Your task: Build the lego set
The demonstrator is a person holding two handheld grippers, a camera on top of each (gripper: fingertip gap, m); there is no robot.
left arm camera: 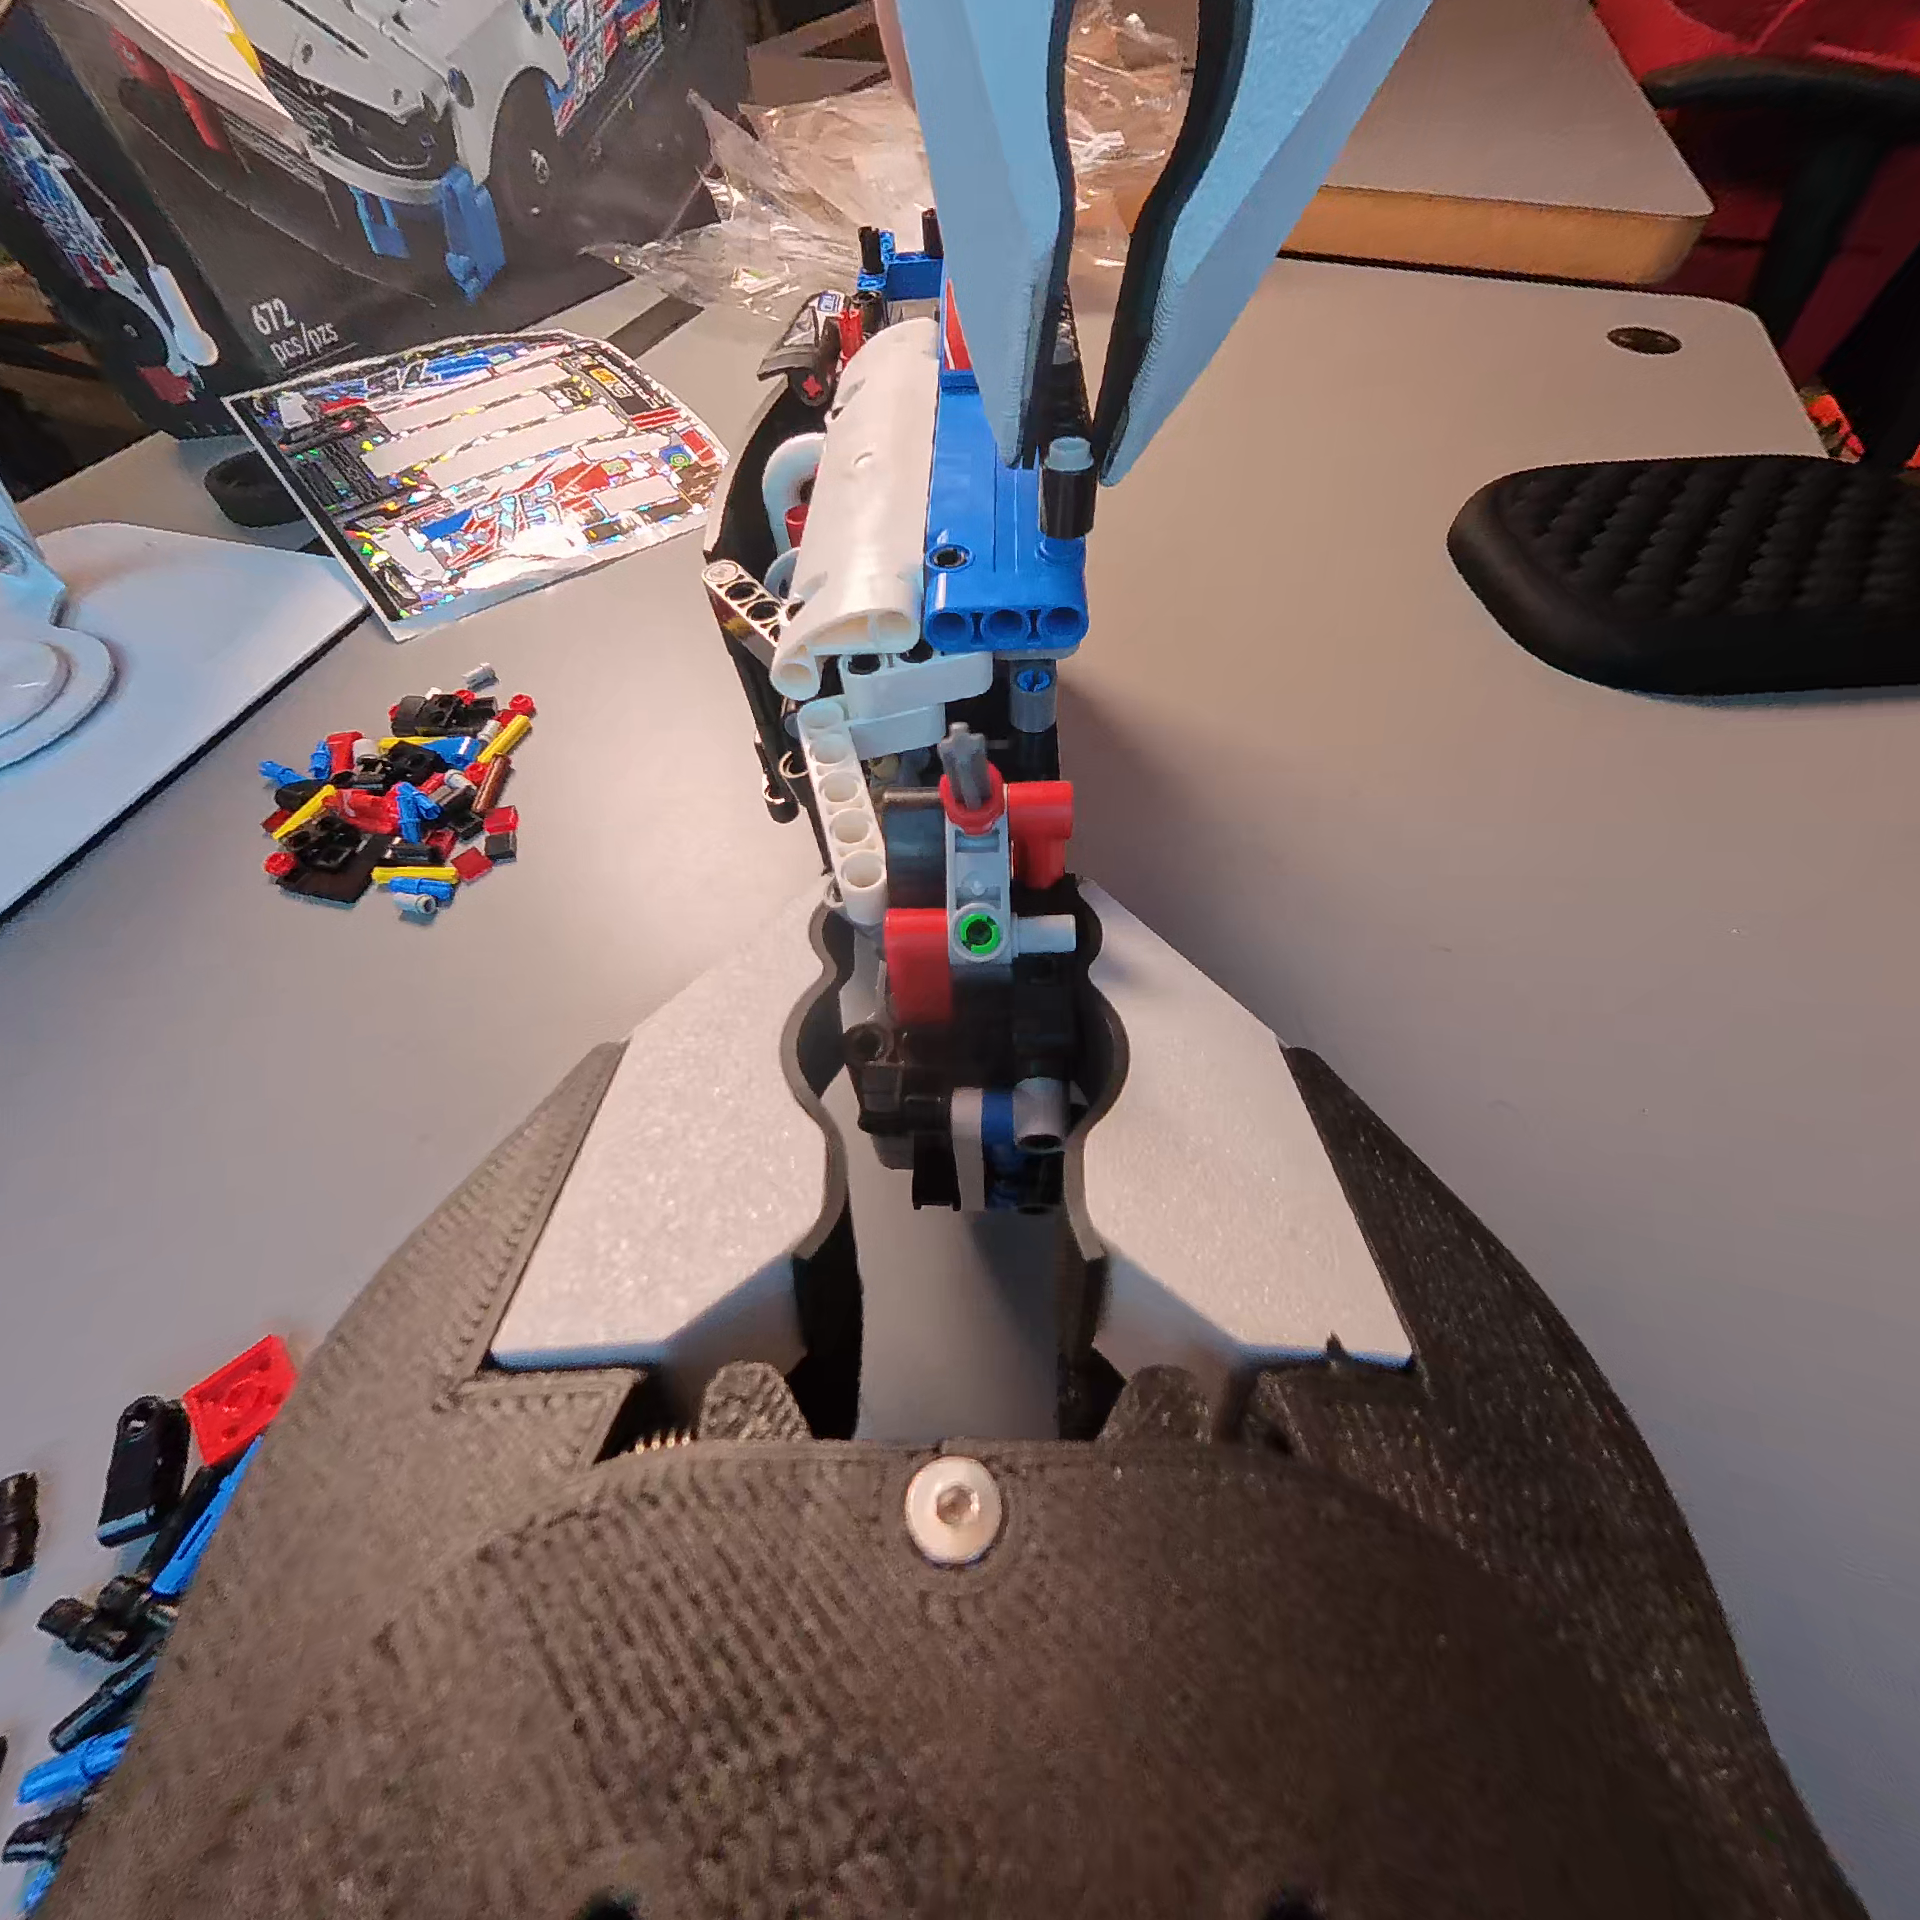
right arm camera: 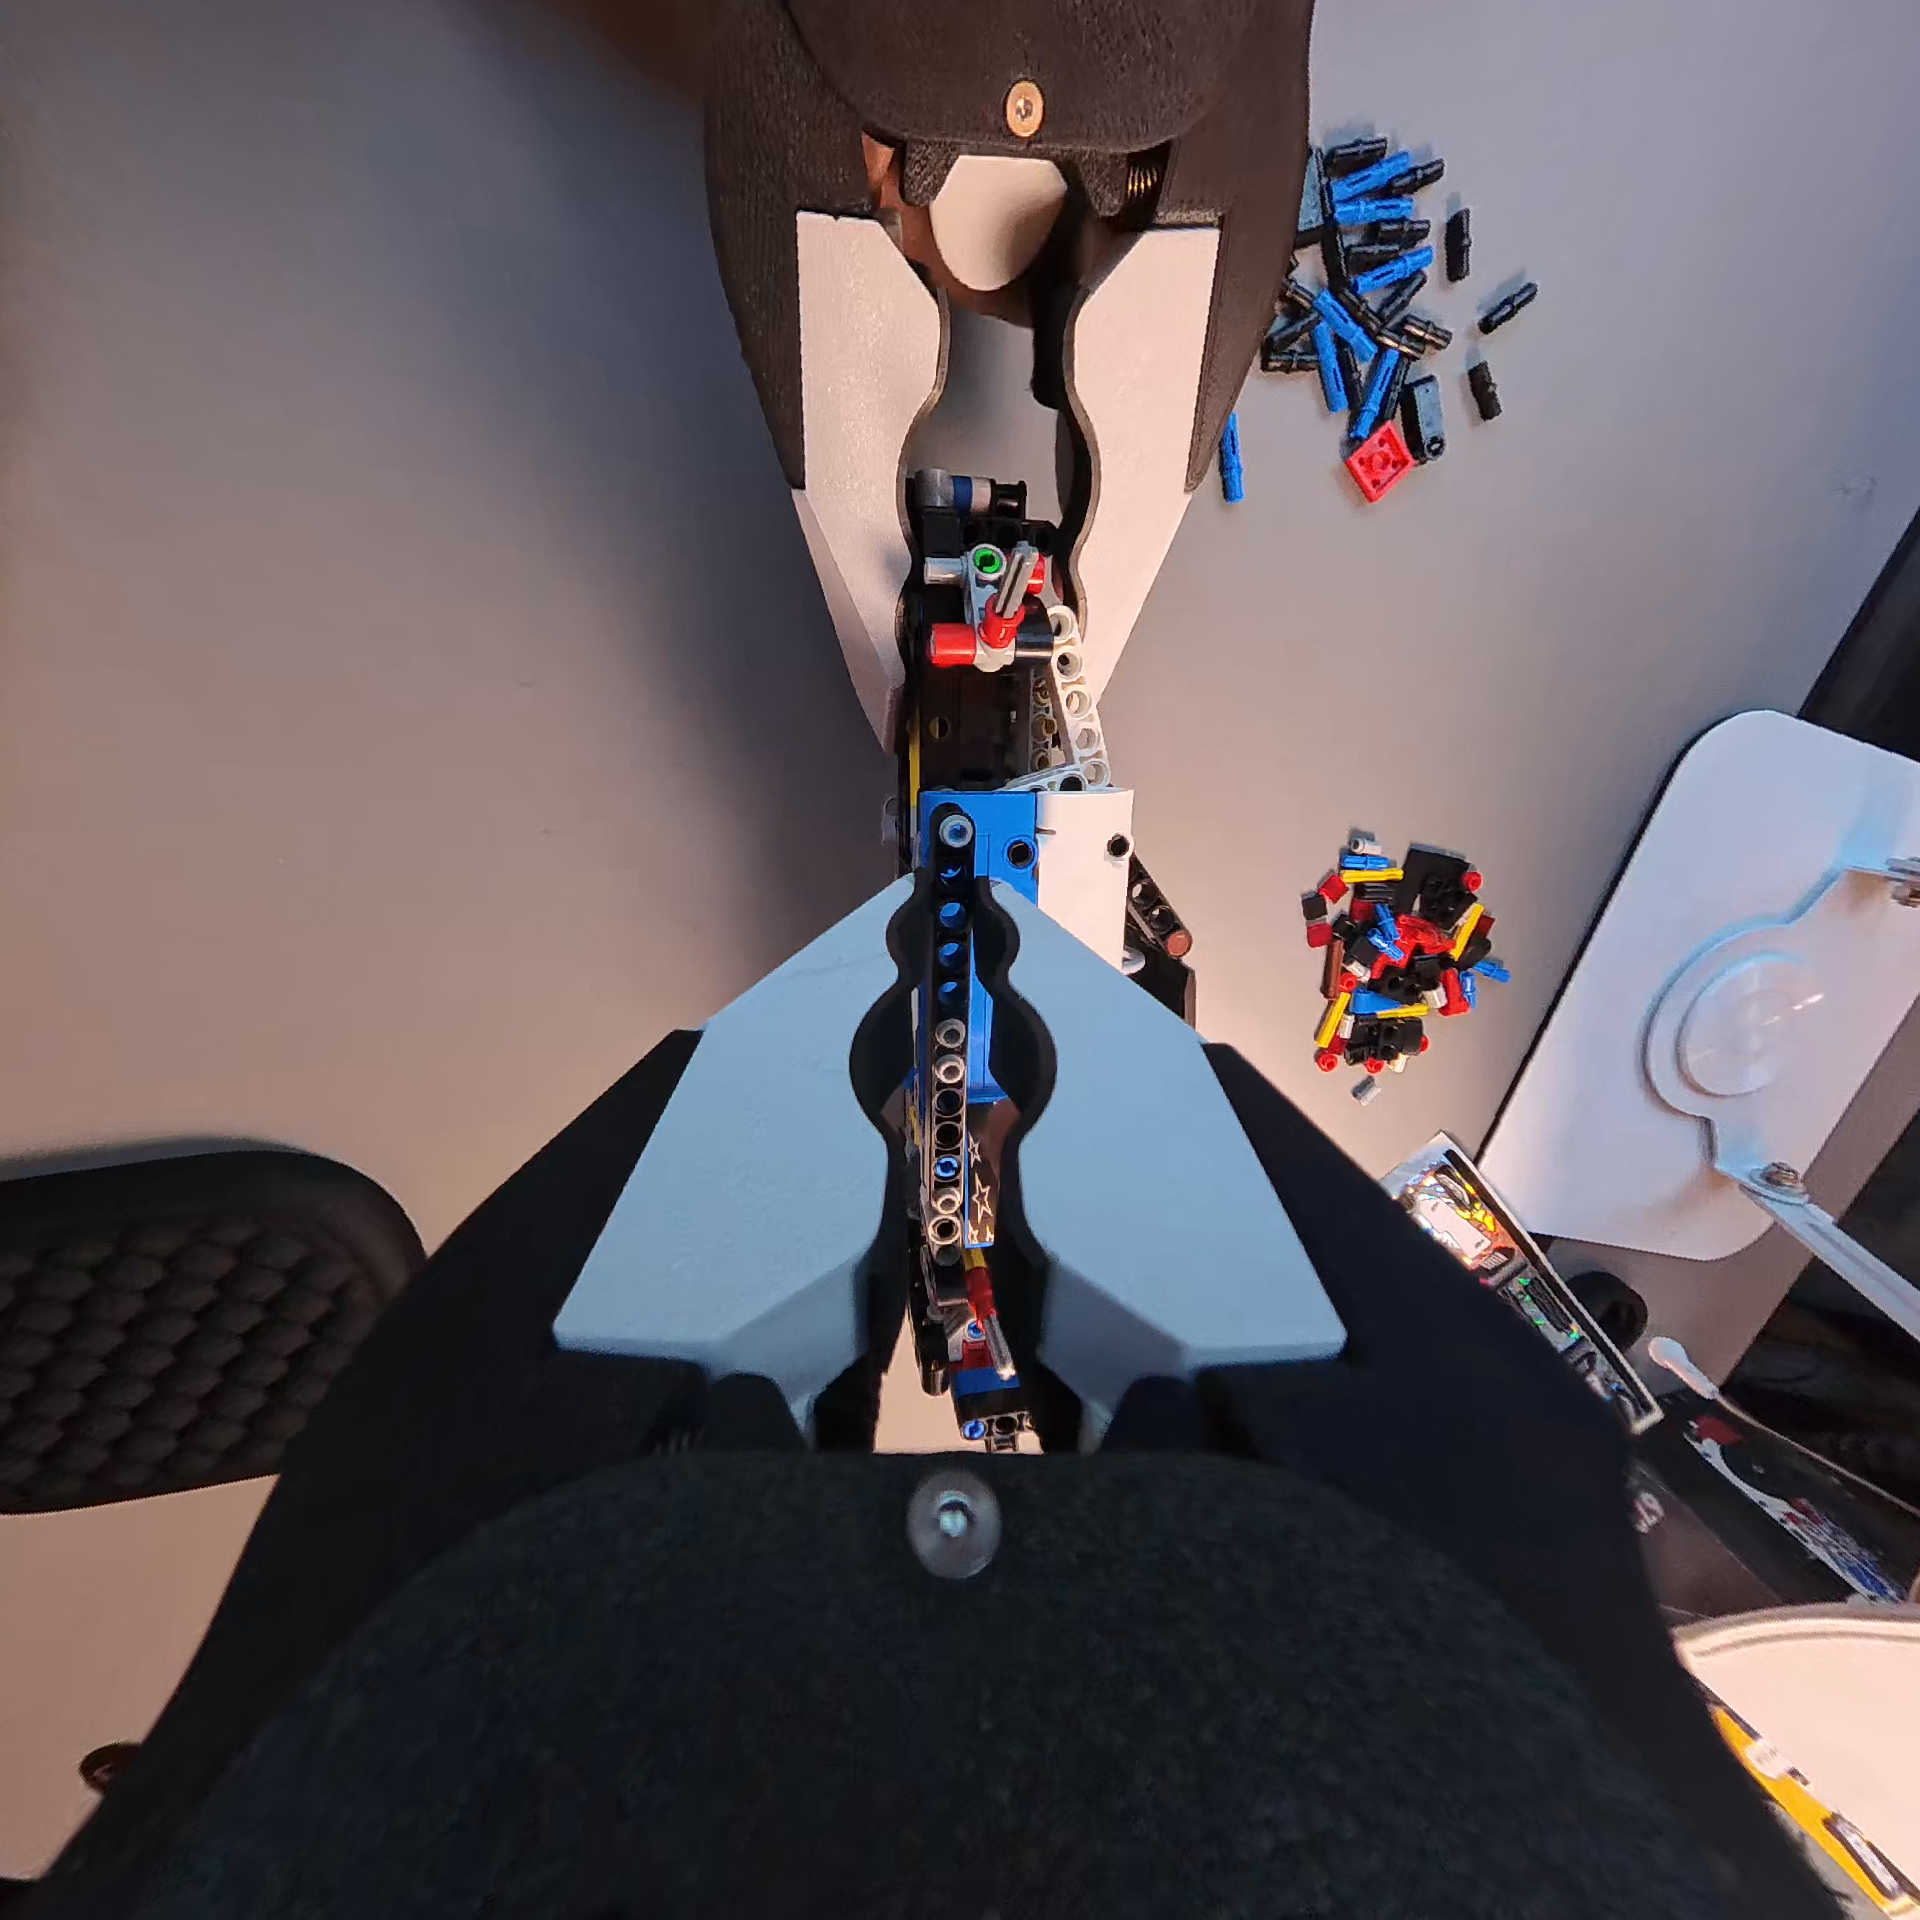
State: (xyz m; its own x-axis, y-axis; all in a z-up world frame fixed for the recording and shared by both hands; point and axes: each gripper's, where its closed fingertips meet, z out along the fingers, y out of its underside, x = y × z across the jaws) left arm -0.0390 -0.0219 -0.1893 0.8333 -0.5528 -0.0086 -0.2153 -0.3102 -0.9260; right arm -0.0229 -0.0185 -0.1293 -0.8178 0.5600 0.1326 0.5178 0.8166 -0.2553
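A half-built lego car (left arm camera: 902, 499), with blue, white, black and red parts, is held off the grey table (left arm camera: 1403, 883) between both grippers. My left gripper (left arm camera: 956, 935) is shut on its near black and red end. My right gripper (left arm camera: 1070, 468) comes in from the top and is shut on the blue far end. In the right wrist view my right gripper (right arm camera: 951, 894) clamps a long black beam on the car (right arm camera: 1081, 862). The left gripper (right arm camera: 982, 675) grips the opposite end.
A pile of small mixed parts (left arm camera: 400, 800) (right arm camera: 1397, 966) lies on the table. Blue and black pins (right arm camera: 1361, 281) and a red plate (right arm camera: 1377, 462) lie beside the left gripper. A sticker sheet (left arm camera: 488, 468), the set's box (left arm camera: 312, 156), plastic bags (left arm camera: 810, 208), a black pad (left arm camera: 1704, 571) and a white stand base (right arm camera: 1714, 987) surround the work area. Left tips to right tips: about 7 cm. It is some 15 cm from my left tips to the red plate (right arm camera: 1377, 462). My left wrist view (left arm camera: 251, 1394) looks at it from another angle.
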